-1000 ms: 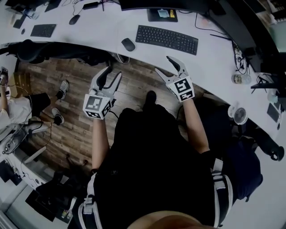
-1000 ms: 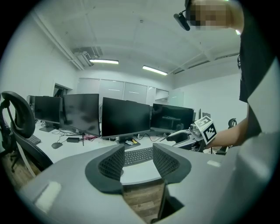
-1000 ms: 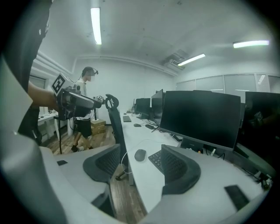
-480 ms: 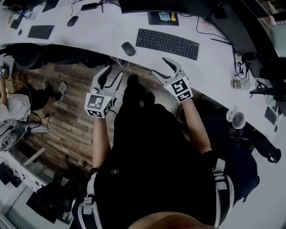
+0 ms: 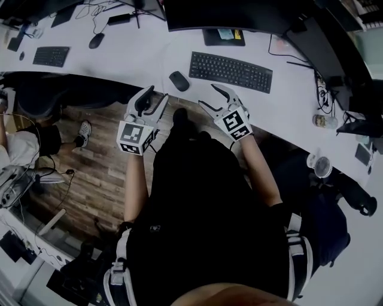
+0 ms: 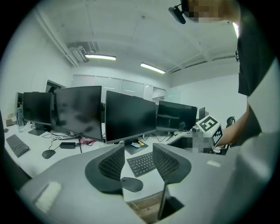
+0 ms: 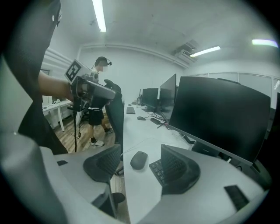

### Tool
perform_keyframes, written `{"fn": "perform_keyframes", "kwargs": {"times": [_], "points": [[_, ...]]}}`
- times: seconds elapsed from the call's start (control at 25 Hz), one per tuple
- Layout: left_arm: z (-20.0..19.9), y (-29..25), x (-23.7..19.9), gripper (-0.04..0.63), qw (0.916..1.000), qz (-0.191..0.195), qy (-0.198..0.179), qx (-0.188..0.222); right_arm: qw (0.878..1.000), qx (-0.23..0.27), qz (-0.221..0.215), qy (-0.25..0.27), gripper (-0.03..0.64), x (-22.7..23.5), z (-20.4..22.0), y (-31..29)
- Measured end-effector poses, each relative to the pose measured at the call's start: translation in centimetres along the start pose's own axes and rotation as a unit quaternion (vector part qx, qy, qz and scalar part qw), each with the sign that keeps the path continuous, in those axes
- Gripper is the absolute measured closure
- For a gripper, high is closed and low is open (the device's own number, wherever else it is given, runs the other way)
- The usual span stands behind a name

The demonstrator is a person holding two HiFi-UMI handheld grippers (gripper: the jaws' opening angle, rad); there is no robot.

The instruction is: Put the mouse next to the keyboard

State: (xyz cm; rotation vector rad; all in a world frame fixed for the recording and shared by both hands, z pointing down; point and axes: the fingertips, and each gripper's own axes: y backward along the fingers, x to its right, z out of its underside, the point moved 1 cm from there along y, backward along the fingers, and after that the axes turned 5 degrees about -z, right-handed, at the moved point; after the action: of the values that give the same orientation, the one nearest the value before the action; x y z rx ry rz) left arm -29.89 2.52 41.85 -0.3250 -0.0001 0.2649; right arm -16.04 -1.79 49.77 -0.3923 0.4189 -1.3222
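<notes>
A dark mouse [image 5: 178, 80] lies on the white desk [image 5: 143, 60], a short gap left of the black keyboard [image 5: 231, 71]. Both grippers hover over the desk's front edge, empty. My left gripper [image 5: 155, 95] is open, just below-left of the mouse. In the left gripper view the mouse [image 6: 131, 184] sits low between the jaws of the left gripper [image 6: 138, 159], with the keyboard [image 6: 142, 162] behind it. My right gripper [image 5: 209, 97] is open, below the keyboard's left end. The right gripper view has the mouse [image 7: 138, 160] between the jaws of the right gripper [image 7: 141, 165], beside the keyboard [image 7: 156, 168].
Dark monitors [image 5: 221, 13] stand behind the keyboard. A second keyboard [image 5: 51, 55] and mouse [image 5: 96, 40] lie at the far left. An office chair [image 5: 45, 89] stands left under the desk. A small fan [image 5: 323, 166] and cables are on the right wing. Another person [image 7: 98, 100] stands farther off.
Both grippers have moved forward to the desk's edge, closer to the mouse and keyboard. Their jaws stay open and empty.
</notes>
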Motion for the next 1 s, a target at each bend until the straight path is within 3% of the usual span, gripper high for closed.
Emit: {"fn": "perform_keyframes", "kwargs": {"times": [0.68,1.0], "points": [[1.9,-4.3,-5.9,0.4,0.9985,0.033,-0.004,-0.044,0.998,-0.035,-0.023,-0.044,0.325,0.9,1.8,-7.4],[2.2,-5.4,-7.7,0.41,0.9981,0.034,-0.012,-0.05,0.997,-0.023,0.009,-0.076,0.324,2.0,2.0,-10.8]]}}
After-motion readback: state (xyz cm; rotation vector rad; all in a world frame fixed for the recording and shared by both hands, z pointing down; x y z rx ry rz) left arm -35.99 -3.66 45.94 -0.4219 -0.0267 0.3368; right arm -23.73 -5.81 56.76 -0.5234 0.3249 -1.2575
